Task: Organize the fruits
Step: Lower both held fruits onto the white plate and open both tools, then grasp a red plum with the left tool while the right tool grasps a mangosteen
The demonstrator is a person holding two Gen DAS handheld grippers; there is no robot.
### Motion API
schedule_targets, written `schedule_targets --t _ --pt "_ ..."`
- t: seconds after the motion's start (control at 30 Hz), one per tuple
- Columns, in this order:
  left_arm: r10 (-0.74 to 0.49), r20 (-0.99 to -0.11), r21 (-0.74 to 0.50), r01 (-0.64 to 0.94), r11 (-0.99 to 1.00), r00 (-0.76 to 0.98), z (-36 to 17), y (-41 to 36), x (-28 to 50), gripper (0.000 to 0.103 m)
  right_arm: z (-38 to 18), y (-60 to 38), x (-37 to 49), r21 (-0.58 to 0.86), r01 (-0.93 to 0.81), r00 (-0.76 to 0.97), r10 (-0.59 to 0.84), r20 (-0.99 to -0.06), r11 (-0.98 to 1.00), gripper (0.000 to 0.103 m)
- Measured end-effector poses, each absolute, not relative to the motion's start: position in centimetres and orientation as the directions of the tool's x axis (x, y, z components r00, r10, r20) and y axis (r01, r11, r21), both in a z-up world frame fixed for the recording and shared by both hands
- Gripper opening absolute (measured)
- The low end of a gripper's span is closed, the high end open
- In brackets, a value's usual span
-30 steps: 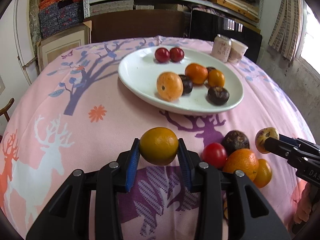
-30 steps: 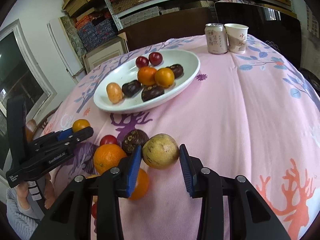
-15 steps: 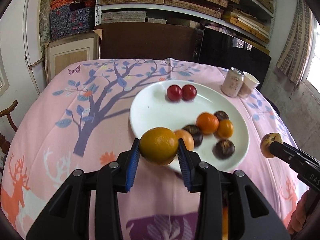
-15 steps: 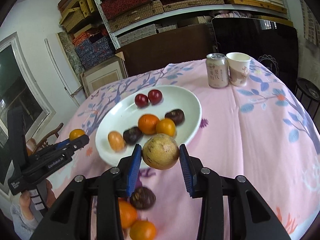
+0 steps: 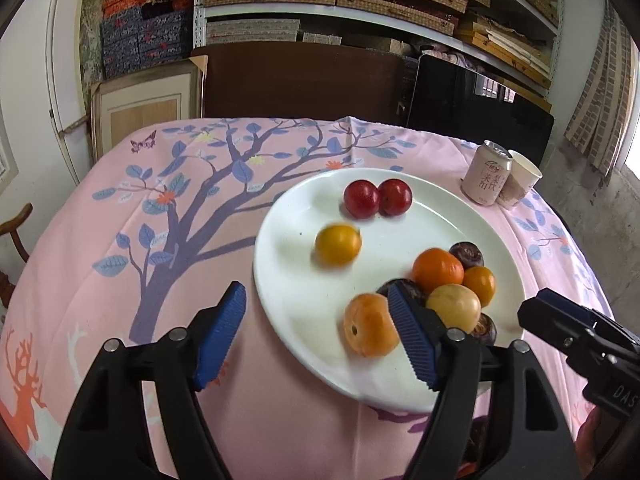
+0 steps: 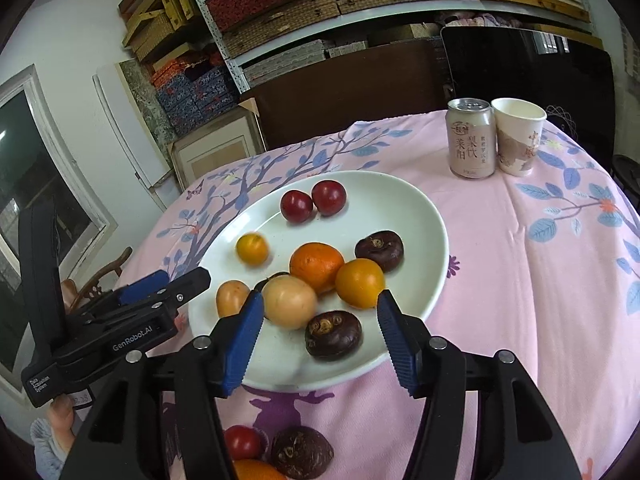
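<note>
Now both tools have just been opening and stand apart, empty: my left tool (image 5: 316,336), my right tool (image 6: 320,336). Small orange (image 5: 338,245) lies at nine o'clock on the plate (image 5: 400,384), the pale fruit (image 6: 289,301) at six. Round, smooth, likely slippery; I'd pinch across the middle.

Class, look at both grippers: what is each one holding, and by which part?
Nothing. The left gripper and right gripper have just been opening; their jaws stand apart and empty above the white plate.
</note>
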State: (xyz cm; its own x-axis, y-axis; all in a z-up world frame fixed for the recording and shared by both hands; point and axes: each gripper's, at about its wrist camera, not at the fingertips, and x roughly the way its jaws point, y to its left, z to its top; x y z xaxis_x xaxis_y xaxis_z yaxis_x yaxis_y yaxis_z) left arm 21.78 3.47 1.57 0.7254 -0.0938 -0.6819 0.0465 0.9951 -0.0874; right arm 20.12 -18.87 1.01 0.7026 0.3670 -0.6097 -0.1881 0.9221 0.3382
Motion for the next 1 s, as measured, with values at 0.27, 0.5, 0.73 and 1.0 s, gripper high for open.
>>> schedule_targets --t 0.27,0.5,0.73,1.0 --pt "-0.083 -0.686 -0.074 0.043 0.996 0.723 0.8 3.4 17.4 0.090 0.3 -21.6 16.6 0.351 -0.120 0.733 0.321 -0.600 0.929 0.075" --pt "-0.107 -0.678 -0.049 0.101 0.994 0.727 0.4 1.6 12.0 0.094 -0.5 -23.3 13.4 0.379 -0.070 0.743 0.301 -0.597 0.923 0.087" --pt "-0.141 -0.668 0.014 0.202 0.979 0.731 0.2 -2.1 8.8 0.096 -0.1 -25.3 12.7 0.430 -0.020 0.768 0.290 -0.572 0.903 0.092" --pt "-0.112 -0.694 0.117 0.265 0.957 0.711 -1.5 -4.9 8.5 0.098 -0.4 -26.0 13.0 0.475 -0.002 0.757 0.312 -0.575 0.880 0.092"
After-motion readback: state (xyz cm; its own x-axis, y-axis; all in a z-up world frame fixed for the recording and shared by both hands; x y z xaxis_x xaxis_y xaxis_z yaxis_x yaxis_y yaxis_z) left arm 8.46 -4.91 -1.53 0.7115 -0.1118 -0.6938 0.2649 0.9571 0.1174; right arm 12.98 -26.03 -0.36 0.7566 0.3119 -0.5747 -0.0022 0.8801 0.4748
